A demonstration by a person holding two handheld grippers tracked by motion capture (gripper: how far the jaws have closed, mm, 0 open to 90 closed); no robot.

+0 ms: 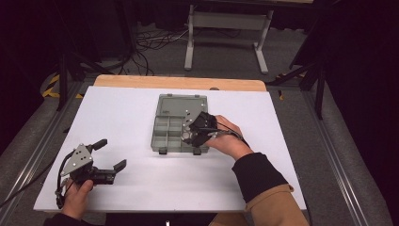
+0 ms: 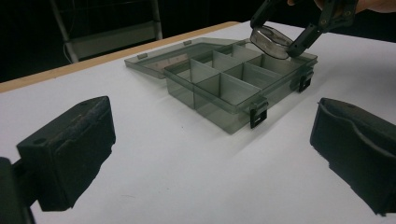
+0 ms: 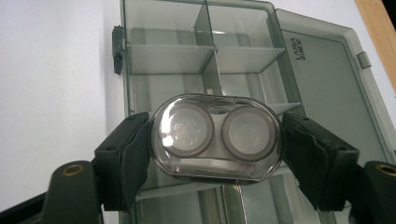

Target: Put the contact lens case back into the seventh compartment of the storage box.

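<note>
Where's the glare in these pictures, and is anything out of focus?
Right gripper view: glare sits on the left round well of the clear oval case, held between the jaws. Left gripper view: the left gripper's own black jaws look soft up close; the compartment box is sharper. High view: dark surroundings, evenly lit white table.

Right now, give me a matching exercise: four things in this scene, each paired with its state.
Things:
1. left tool
2. right tool
3. organizer box
4. oval clear case

States:
A. lid laid flat open
B. held above the box
C. open, holding nothing
D. shut on the case

Pairs: 1-C, 2-D, 3-A, 4-B
</note>
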